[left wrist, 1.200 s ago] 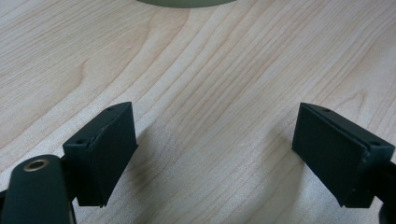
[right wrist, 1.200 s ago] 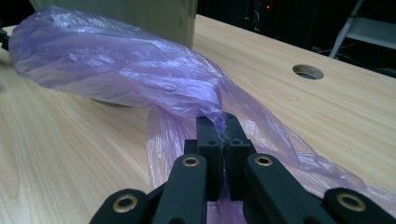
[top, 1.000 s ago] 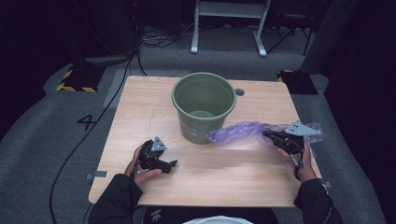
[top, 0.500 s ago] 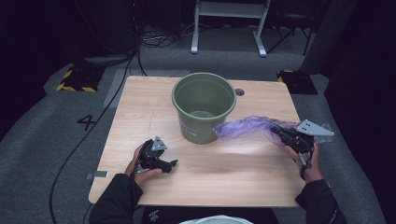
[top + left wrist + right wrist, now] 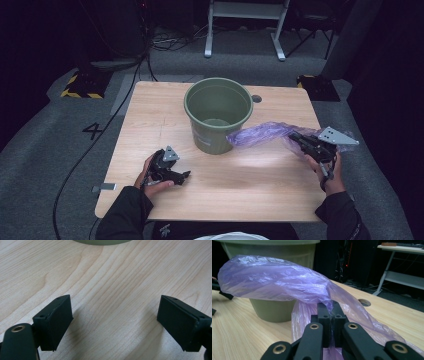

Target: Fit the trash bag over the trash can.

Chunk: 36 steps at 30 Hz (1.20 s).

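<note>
1. My right gripper [image 5: 296, 137] sits at about four o'clock from the bucket [image 5: 217, 116], near the right edge of the table [image 5: 150, 107]. Its jaws are pressed tight together on a purple plastic bag [image 5: 260, 133].

2. In the right gripper view, the bag [image 5: 274, 282] is pinched between my two black jaws, where the film gathers into a narrow fold. From there it balloons out up and to the left, toward eleven o'clock, in front of the bucket [image 5: 277, 308].

3. From above, the bag stretches from my right gripper toward nine o'clock, and its far end reaches the bucket's side wall. I cannot tell whether it touches the wall.

4. More of the bag trails down past the jaws and lies on the table at my right hand [image 5: 330, 172].

5. My left gripper [image 5: 184, 176] rests low on the table at about seven o'clock from the bucket, well apart from the bag. My left hand [image 5: 152, 172] is wrapped around it.

6. In the left gripper view, its jaws stand wide apart with bare wood between them; they hold nothing. The bucket's base [image 5: 102, 242] sits at twelve o'clock.

7. The bucket stands upright near the table's middle.
</note>
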Each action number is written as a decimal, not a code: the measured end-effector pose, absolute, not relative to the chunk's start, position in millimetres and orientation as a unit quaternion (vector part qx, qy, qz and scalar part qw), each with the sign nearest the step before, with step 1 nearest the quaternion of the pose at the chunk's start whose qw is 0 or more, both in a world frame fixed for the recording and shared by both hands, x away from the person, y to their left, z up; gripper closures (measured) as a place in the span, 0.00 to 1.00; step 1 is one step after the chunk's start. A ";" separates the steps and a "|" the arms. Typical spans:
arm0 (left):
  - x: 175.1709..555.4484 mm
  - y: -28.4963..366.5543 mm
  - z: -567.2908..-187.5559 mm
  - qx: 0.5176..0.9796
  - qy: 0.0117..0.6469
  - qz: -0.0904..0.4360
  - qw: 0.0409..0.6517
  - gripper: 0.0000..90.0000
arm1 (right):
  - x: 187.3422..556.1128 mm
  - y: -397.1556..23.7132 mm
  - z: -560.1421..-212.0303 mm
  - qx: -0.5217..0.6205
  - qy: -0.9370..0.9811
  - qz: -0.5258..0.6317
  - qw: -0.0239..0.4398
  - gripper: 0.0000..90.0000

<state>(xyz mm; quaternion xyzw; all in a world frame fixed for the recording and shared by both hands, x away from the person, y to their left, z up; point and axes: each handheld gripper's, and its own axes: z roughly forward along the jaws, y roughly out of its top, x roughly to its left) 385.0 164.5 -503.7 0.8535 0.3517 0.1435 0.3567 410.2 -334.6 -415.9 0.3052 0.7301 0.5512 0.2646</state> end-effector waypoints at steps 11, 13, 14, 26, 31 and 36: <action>385.7 164.4 -503.8 0.854 0.351 0.143 0.357 0.14 | 405.3 -346.0 -395.9 0.306 0.705 0.572 0.288 0.99; 385.8 164.4 -503.8 0.854 0.351 0.143 0.357 0.14 | 404.6 -346.0 -394.6 0.305 0.703 0.573 0.289 0.99; 385.9 164.4 -503.8 0.854 0.351 0.143 0.357 0.14 | 404.1 -346.7 -393.4 0.304 0.701 0.575 0.291 0.99; 385.7 164.1 -503.8 0.853 0.353 0.144 0.357 0.14 | 399.3 -366.0 -381.9 0.327 0.669 0.594 0.304 0.99; 385.9 164.2 -503.8 0.853 0.352 0.144 0.357 0.14 | 399.8 -365.3 -377.5 0.329 0.664 0.596 0.309 0.99; 385.9 164.1 -503.8 0.853 0.352 0.144 0.357 0.14 | 398.5 -365.2 -370.5 0.330 0.659 0.599 0.313 0.99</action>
